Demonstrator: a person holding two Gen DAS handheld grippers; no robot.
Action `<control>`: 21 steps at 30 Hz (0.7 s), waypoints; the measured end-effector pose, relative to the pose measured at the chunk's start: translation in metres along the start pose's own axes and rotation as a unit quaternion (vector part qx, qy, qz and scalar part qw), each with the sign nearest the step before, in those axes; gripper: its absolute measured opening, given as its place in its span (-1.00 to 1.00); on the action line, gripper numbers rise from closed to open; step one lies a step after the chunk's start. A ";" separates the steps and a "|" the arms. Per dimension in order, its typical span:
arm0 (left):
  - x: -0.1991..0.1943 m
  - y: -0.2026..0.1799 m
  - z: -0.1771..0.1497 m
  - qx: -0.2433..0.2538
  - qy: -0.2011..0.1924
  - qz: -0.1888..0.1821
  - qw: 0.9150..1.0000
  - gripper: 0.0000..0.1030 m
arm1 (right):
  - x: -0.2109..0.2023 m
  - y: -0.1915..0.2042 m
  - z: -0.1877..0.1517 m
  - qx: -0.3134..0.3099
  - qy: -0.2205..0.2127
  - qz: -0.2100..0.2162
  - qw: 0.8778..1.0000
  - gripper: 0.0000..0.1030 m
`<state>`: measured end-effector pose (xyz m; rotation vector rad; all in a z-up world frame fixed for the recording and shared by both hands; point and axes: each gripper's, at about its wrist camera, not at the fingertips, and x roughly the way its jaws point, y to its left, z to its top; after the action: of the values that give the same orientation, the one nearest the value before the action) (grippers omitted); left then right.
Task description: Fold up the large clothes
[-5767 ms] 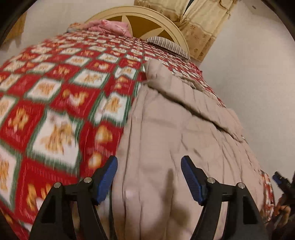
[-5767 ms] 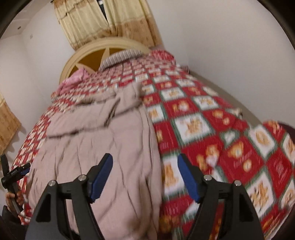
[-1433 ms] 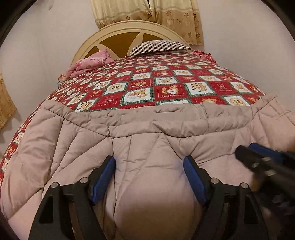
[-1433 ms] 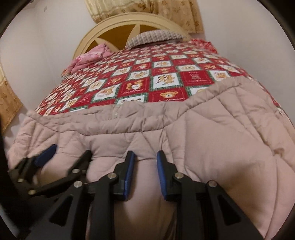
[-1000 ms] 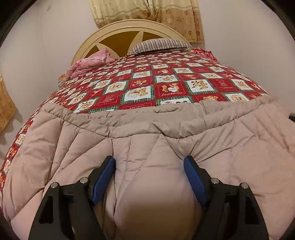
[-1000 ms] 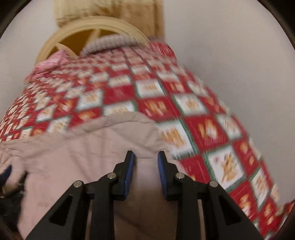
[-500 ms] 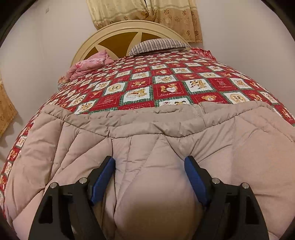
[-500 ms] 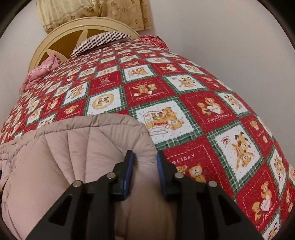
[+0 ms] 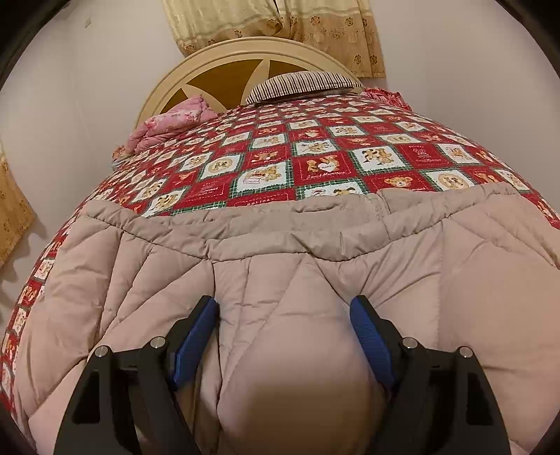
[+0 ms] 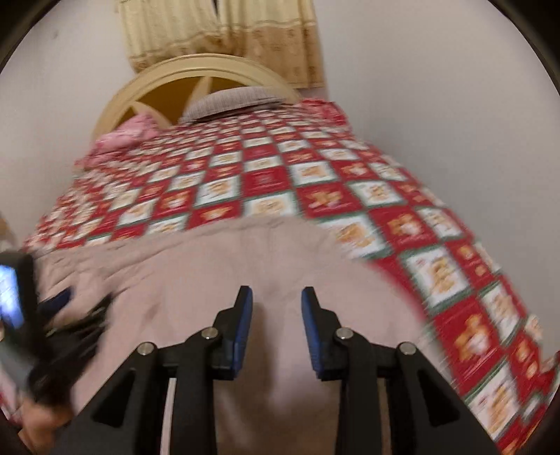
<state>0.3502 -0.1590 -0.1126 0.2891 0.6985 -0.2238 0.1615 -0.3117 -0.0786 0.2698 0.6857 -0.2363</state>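
Note:
A large beige quilted coat [image 9: 287, 266] lies spread across the near end of the bed, its upper edge folded into a band. My left gripper [image 9: 284, 308] is open, its blue pads wide apart over a bulge of the coat between them. In the right wrist view the coat [image 10: 196, 273] fills the lower half, blurred by motion. My right gripper [image 10: 276, 297] has its jaws a little apart with coat fabric between them. The left gripper [image 10: 66, 315] shows at the far left of that view.
The bed carries a red, white and green checked bedspread [image 9: 315, 164] with bear pictures. A striped pillow [image 9: 304, 84] and a pink bundle [image 9: 171, 122] lie by the cream headboard [image 9: 224, 59]. Curtains [image 9: 280, 21] hang behind; walls run along both sides.
My right gripper's jaws have parted from a tight pinch on the coat's corner, and it has swung left toward the left gripper. The left gripper has stayed still and open.

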 end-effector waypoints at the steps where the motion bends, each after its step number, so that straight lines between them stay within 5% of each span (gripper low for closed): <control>1: 0.000 0.000 0.000 0.001 0.000 0.000 1.000 0.54 | 0.000 0.007 -0.007 -0.003 0.000 0.009 1.000 -0.35; 12: -0.005 0.003 -0.001 0.001 0.010 -0.008 1.000 0.54 | 0.032 0.022 -0.045 -0.034 -0.013 0.001 0.999 -0.28; 16: -0.045 0.019 -0.015 0.005 0.002 -0.051 0.999 0.54 | 0.032 0.021 -0.046 -0.029 -0.013 0.006 0.999 -0.28; 21: -0.108 0.089 -0.056 -0.061 -0.039 -0.083 0.994 0.57 | 0.029 0.021 -0.048 -0.023 -0.016 0.010 1.000 -0.28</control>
<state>0.2629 -0.0454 -0.0653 0.1056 0.6555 -0.3470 0.1612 -0.2801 -0.1296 0.2290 0.6564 -0.2043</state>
